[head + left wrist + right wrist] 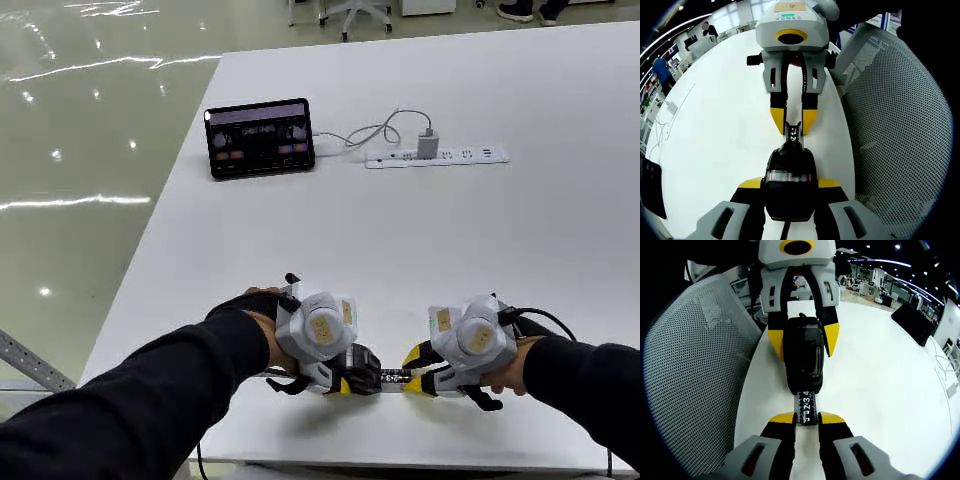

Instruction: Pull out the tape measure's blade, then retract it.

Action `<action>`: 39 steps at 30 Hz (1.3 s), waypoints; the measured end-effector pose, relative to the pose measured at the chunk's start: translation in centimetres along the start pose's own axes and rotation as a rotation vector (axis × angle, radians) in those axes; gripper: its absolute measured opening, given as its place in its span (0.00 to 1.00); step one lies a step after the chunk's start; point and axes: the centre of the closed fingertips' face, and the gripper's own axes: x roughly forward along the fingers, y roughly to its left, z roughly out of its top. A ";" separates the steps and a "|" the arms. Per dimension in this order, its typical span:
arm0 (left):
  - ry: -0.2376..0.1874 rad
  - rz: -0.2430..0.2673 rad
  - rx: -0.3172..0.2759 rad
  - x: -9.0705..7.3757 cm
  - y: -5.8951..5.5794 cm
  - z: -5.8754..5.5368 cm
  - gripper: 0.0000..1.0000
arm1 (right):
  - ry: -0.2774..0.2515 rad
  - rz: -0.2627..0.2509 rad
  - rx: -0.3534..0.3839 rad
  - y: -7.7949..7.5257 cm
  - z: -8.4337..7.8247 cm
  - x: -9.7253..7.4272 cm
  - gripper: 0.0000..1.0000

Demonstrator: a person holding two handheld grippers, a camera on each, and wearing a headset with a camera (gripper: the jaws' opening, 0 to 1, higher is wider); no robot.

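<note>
A black tape measure (pixel 790 181) sits clamped between the yellow-tipped jaws of my left gripper (pixel 790 183), just above the white table near its front edge. A short length of its blade (pixel 806 408), printed with numbers, sticks out toward my right gripper (pixel 807 418), which is shut on the blade's end. In the head view the left gripper (pixel 352 380) holds the tape measure (pixel 362 368) and the right gripper (pixel 412 380) faces it a few centimetres away, with the blade (pixel 393 377) bridging the gap. In the left gripper view the blade (pixel 793 131) ends between the right gripper's yellow tips.
A dark tablet (pixel 260 138) stands at the back left of the table (pixel 450 230). A white power strip (pixel 437 155) with a charger and cable lies behind it to the right. A grey mesh chair back (pixel 690 365) sits just off the table's front edge.
</note>
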 end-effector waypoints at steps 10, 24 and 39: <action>-0.002 -0.003 0.005 -0.1 -0.1 -0.1 0.33 | 0.013 -0.005 0.025 0.1 -0.4 -0.2 0.09; -0.004 0.001 -0.005 0.0 0.0 -0.1 0.33 | 0.025 0.003 0.039 0.0 -1.4 -1.1 0.10; -0.005 0.004 -0.017 0.0 0.0 0.0 0.33 | 0.038 0.006 0.041 -0.3 -2.2 -1.7 0.09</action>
